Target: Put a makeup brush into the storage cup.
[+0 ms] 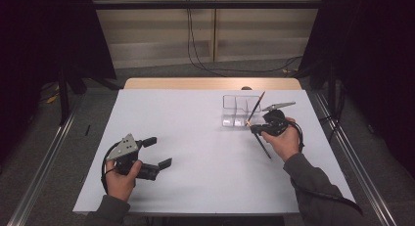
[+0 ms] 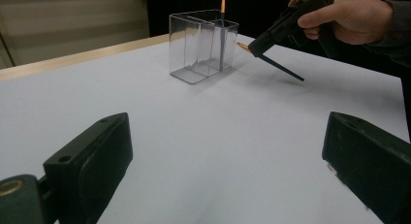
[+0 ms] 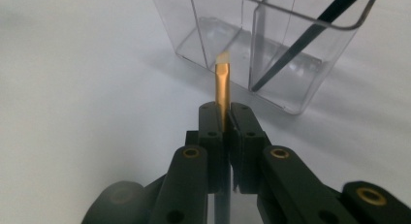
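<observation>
Brush [image 3: 222,83], gold ferrule, pinched by right gripper [image 3: 225,112].

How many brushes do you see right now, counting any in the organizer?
2. One brush is clamped in the right claw, near the clear organizer. The other brush stands tilted inside the organizer's end compartment. The clear walls seem to hide no others.

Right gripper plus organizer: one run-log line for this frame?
right gripper: shut on brush | clear organizer: one brush inside | left gripper: open, idle
</observation>
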Demonstrator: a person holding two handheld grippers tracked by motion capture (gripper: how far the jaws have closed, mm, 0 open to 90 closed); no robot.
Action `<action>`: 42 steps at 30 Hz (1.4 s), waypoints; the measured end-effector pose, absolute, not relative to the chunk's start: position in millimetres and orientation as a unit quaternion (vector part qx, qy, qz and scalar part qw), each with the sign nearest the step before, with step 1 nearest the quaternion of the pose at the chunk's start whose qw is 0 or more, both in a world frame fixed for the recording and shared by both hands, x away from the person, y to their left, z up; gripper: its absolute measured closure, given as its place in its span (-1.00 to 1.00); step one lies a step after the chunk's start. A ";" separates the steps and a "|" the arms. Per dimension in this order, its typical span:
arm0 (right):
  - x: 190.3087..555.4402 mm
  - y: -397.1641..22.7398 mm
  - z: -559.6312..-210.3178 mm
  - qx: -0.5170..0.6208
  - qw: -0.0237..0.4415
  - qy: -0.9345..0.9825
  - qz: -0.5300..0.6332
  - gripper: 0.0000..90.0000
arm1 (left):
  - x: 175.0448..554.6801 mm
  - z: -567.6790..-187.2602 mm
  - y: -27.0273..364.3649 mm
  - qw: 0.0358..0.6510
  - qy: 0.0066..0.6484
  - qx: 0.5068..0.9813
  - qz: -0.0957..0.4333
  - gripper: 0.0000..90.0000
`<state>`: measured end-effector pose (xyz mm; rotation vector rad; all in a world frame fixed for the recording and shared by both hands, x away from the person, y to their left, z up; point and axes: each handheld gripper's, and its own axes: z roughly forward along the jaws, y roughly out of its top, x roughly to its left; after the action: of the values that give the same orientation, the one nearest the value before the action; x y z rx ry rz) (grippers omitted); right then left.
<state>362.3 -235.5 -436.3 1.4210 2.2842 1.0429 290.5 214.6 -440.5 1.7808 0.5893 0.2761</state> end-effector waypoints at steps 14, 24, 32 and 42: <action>356.8 -234.4 -428.1 0.475 0.159 0.764 0.407 0.89 | 294.9 -439.1 213.3 0.590 0.249 0.759 0.118 -0.92; 349.4 -235.8 -419.9 0.466 0.185 0.744 0.441 0.89 | 295.1 -438.3 210.5 0.591 0.248 0.758 0.118 -0.92; 347.6 -237.4 -418.4 0.463 0.191 0.735 0.457 0.89 | 295.3 -439.6 211.7 0.588 0.247 0.761 0.118 -0.92; 346.1 -239.4 -416.1 0.457 0.210 0.716 0.484 0.89 | 294.2 -440.7 213.6 0.589 0.251 0.759 0.116 -0.92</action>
<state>346.1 -239.4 -416.1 1.2711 1.9892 1.3469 294.2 213.6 -440.7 1.7681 0.5854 0.2707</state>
